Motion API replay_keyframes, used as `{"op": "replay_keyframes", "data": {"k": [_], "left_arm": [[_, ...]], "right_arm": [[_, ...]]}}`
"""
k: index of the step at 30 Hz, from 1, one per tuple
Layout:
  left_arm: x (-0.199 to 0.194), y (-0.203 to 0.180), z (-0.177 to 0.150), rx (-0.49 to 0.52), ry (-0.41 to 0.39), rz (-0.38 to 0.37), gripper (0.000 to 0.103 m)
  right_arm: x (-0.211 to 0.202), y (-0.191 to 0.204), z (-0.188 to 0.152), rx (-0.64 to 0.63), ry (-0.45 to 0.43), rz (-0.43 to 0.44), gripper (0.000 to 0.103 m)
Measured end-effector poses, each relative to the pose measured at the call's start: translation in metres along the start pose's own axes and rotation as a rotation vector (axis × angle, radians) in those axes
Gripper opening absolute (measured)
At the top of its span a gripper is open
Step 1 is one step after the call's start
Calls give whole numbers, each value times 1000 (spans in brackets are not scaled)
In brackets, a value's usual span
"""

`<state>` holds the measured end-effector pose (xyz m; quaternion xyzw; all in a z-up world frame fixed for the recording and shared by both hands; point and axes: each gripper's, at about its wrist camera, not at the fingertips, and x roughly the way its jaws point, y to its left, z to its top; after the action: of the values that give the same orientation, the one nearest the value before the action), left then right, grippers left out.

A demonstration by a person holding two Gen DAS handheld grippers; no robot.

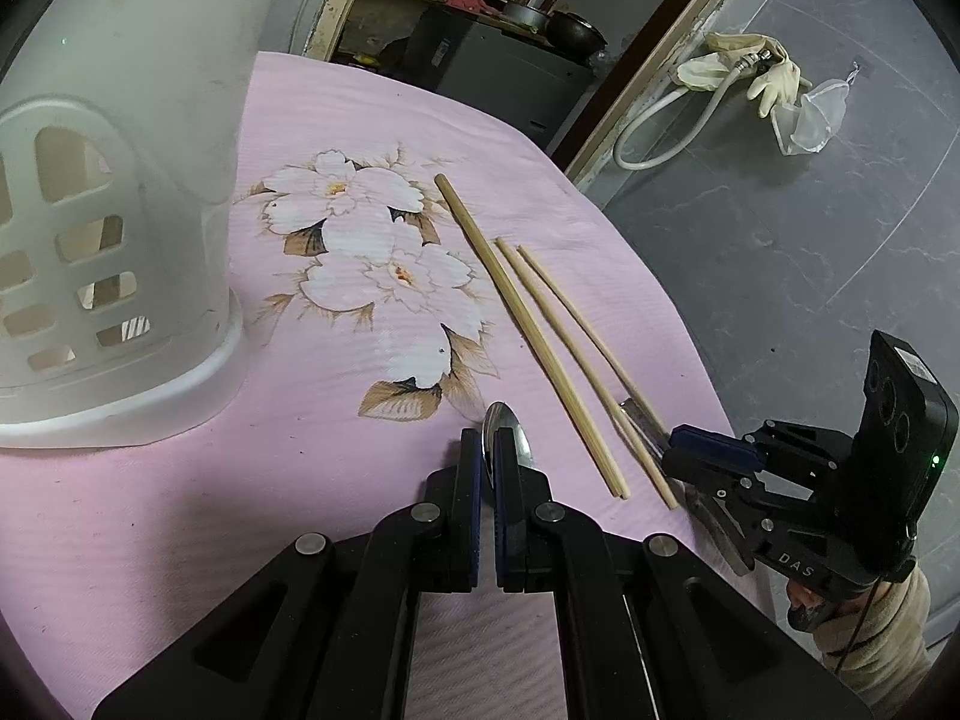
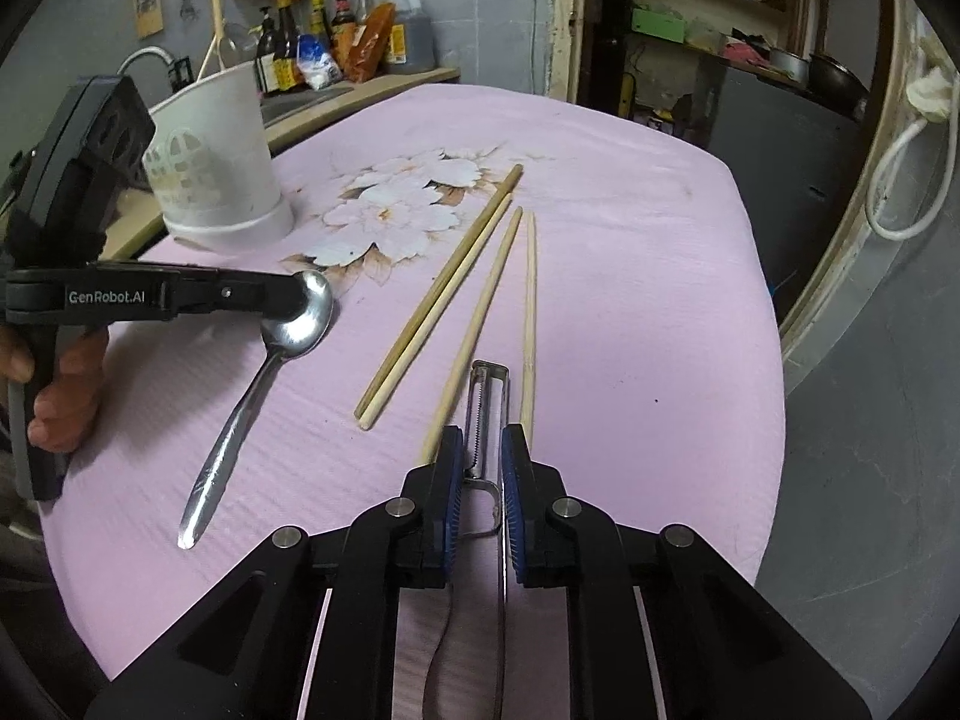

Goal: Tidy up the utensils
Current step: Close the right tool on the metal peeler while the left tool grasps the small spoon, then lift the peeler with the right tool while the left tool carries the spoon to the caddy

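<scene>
A metal spoon (image 2: 264, 372) lies on the pink floral cloth (image 2: 630, 276); my left gripper (image 1: 489, 441) is shut on its bowl (image 1: 510, 420), and it also shows from the side in the right wrist view (image 2: 288, 300). My right gripper (image 2: 483, 450) is shut on a metal peeler (image 2: 489, 414) at the cloth's near edge, and it shows in the left wrist view (image 1: 708, 450). Several wooden chopsticks (image 2: 444, 294) lie side by side on the cloth, between spoon and peeler (image 1: 528, 324). A white perforated utensil holder (image 1: 114, 228) stands at the left (image 2: 222, 168).
The table's right edge drops to a grey tiled floor (image 1: 810, 228). A counter with bottles (image 2: 348, 36) runs behind the holder. Shelves and pots (image 2: 780, 60) stand behind the table. A white hose and gloves (image 1: 738, 78) lie on the floor.
</scene>
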<state>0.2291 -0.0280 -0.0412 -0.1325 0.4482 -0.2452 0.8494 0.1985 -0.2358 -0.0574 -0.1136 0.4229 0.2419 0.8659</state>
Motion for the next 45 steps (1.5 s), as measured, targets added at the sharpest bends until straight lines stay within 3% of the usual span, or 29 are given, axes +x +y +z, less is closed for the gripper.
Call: {"op": "replay_keyframes", "data": {"k": [8,10,18,23,29,34,37,45], "left_arm": [[-1,2,-1,-8,-2,-1,2],[-1,1,-1,-7,-2,-1,2],[0,0,-1,0,4,-5,2],[-7,-3,-3,19,-30,-14,1],[-27,-18,-7,71,-147,48,0],[-55,-52,-21,212,-341,180,0],[-70,-69,-29,265,-439,223,0],[-112,-71,-24,276,-576,265,0]], "right_arm": [[16,4,19,-68,67,23,15],[22,3,24,-81,100,21,20],[41,-7,39,-48,137,93,20],[36,-7,35,-22,102,70,9],[-5,-1,15,9,-92,3,9],[-50,18,5,14,-325,-70,9],[-67,29,6,28,-450,-90,9],[-99,56,42,34,-752,5,9]]}}
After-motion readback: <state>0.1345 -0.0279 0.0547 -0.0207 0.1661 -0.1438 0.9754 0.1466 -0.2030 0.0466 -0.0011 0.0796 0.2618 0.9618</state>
